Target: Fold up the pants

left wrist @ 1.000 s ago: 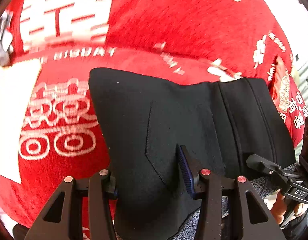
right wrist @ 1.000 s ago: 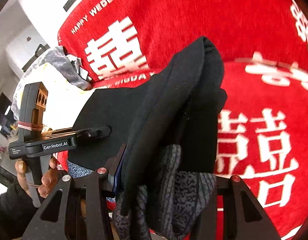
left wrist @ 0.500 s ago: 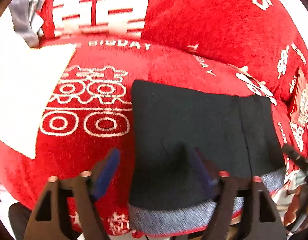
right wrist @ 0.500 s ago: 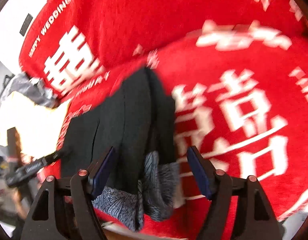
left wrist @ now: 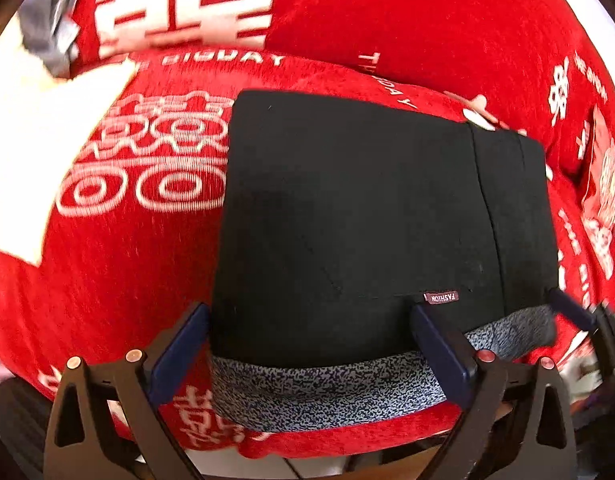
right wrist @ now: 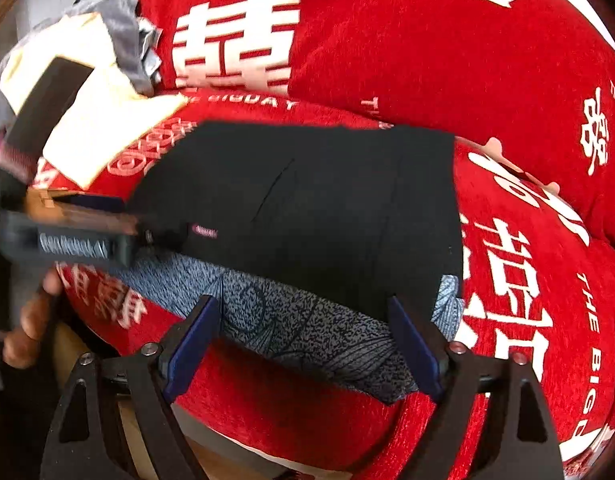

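The black pants (left wrist: 347,220) lie folded into a flat rectangle on the red sofa seat, with a speckled grey waistband (left wrist: 327,388) along the near edge and a small "FASHION" label (left wrist: 440,297). My left gripper (left wrist: 307,344) is open and empty, its jaws wide apart just in front of the waistband. My right gripper (right wrist: 303,340) is open and empty, near the waistband (right wrist: 299,328) of the pants (right wrist: 307,200). The left gripper also shows at the left in the right wrist view (right wrist: 67,236).
The sofa is covered in red cloth with white characters (left wrist: 147,160), with a back cushion (right wrist: 427,40) behind the pants. A cream cloth (right wrist: 103,132) and a grey garment (right wrist: 127,36) lie at the far left. The seat's front edge drops off just below the waistband.
Both grippers have let go of the pants and opened. The pants dropped from a held-up bundle to a flat fold on the seat. Both grippers pulled back toward the seat's front edge.
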`<state>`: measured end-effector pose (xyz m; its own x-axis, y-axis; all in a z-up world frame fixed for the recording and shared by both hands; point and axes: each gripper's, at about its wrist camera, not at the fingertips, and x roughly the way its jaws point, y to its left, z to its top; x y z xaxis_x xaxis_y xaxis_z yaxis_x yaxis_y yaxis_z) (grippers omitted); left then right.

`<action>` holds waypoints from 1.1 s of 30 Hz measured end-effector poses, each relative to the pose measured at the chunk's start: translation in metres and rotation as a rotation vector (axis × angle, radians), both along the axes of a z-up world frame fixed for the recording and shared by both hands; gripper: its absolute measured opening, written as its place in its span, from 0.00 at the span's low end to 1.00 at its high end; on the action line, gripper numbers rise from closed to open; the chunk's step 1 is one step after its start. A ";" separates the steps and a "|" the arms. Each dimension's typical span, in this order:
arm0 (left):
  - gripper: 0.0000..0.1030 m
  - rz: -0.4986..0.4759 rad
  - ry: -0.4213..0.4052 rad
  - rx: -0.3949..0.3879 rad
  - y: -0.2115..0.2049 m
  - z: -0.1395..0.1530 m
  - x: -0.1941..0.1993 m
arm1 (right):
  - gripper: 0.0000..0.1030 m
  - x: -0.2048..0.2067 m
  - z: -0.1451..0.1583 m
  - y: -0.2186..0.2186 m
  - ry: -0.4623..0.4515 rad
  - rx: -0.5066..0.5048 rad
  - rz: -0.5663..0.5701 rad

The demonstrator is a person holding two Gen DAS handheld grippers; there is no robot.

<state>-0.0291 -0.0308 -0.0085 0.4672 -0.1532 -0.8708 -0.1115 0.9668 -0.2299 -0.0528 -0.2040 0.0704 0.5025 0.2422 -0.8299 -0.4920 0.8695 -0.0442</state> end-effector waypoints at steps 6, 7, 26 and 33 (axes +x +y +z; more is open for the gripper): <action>0.97 -0.002 -0.003 0.007 -0.002 0.001 -0.001 | 0.93 0.008 0.029 0.003 0.036 0.067 0.046; 0.98 0.000 -0.002 0.000 -0.001 -0.001 -0.001 | 0.93 0.015 0.039 0.001 0.023 0.084 0.038; 1.00 0.007 -0.055 -0.039 0.020 0.029 -0.002 | 1.00 0.137 -0.021 0.031 0.168 -0.003 -0.055; 1.00 0.103 -0.013 0.050 0.072 0.047 0.061 | 1.00 0.131 -0.021 0.026 0.113 0.018 -0.034</action>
